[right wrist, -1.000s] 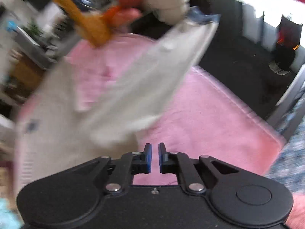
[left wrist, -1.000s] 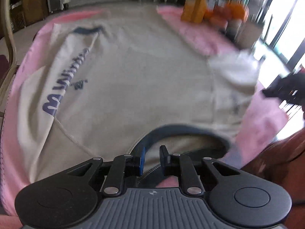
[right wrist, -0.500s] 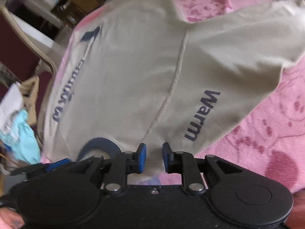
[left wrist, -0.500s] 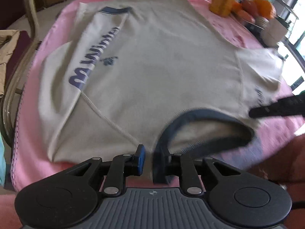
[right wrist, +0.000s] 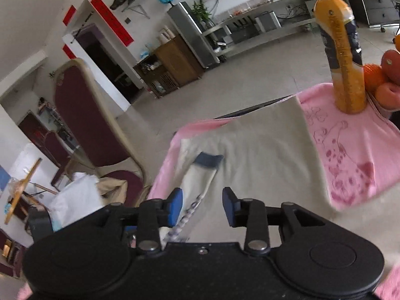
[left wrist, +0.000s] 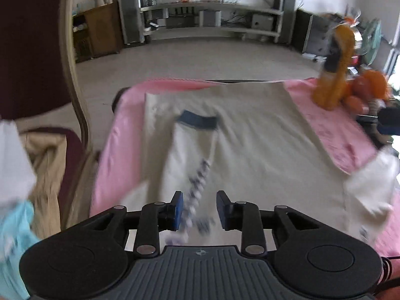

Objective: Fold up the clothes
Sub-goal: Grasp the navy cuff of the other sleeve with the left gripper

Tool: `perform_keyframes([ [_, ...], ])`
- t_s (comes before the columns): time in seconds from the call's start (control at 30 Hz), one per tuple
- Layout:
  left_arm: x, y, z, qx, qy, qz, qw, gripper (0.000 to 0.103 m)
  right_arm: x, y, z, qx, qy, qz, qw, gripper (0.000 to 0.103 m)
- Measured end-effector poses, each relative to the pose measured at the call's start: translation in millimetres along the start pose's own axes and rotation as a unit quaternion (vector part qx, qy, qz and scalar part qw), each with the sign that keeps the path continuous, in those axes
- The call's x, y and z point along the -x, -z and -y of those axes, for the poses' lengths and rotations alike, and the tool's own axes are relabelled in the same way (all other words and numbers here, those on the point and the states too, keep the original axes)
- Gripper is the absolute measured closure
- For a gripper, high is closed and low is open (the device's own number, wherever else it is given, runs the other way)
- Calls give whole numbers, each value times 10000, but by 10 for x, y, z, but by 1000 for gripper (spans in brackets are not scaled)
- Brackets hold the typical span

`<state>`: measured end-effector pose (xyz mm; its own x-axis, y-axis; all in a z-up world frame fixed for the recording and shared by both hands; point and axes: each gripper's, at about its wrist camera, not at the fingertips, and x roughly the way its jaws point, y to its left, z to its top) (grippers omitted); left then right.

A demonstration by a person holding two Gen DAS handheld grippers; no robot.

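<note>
Currently the beige sweatshirt (left wrist: 250, 150) lies spread flat on the pink cloth (left wrist: 117, 135) that covers the worktop. One long sleeve (left wrist: 190, 155) is folded in over the body, its navy cuff (left wrist: 197, 122) at the far end and its printed lettering blurred just ahead of the left hand-held gripper (left wrist: 199, 210). The other sleeve (left wrist: 370, 187) sticks out sideways past the body on the right.

Both tools are empty. The left hand-held gripper has its fingers apart above the near part of the folded sleeve; the right hand-held gripper (right wrist: 202, 206) also stands apart over the same sleeve, with nothing between its pads.

Judged from this layout, the sleeve fold is the step in hand. To do it well:
- Take the out-lying sleeve near its cuff and at the shoulder seam, not mid-cloth.
- Lay it across the body parallel to the folded sleeve, keeping the side edge straight.
- Keep the fabric low so the layer beneath is not dragged.
- Stay clear of the orange bottle (right wrist: 346, 50) and fruit (right wrist: 385, 80) at the far right corner.

Orientation: the garment's long axis runs away from the cameras, hem at the far edge. The folded sleeve follows that axis, cuff pointing away.
</note>
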<state>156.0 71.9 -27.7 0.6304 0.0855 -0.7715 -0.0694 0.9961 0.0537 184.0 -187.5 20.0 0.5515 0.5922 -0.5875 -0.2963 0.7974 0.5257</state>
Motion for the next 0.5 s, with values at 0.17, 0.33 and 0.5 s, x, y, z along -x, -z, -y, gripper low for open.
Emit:
perform_keyframes([
  [0.17, -704, -380, 179, -273, -265, -327, 9987, 73, -350, 20, 317, -322, 321, -256, 9986, 69],
  [0.33, -1303, -730, 336, -111, -40, -386, 9992, 72, -493, 96, 621, -726, 443, -464, 9953, 65],
  [0.5, -1770, -916, 431, -237, -90, -701, 9972, 72, -637, 172, 925, -1127, 565, -672, 9897, 57],
])
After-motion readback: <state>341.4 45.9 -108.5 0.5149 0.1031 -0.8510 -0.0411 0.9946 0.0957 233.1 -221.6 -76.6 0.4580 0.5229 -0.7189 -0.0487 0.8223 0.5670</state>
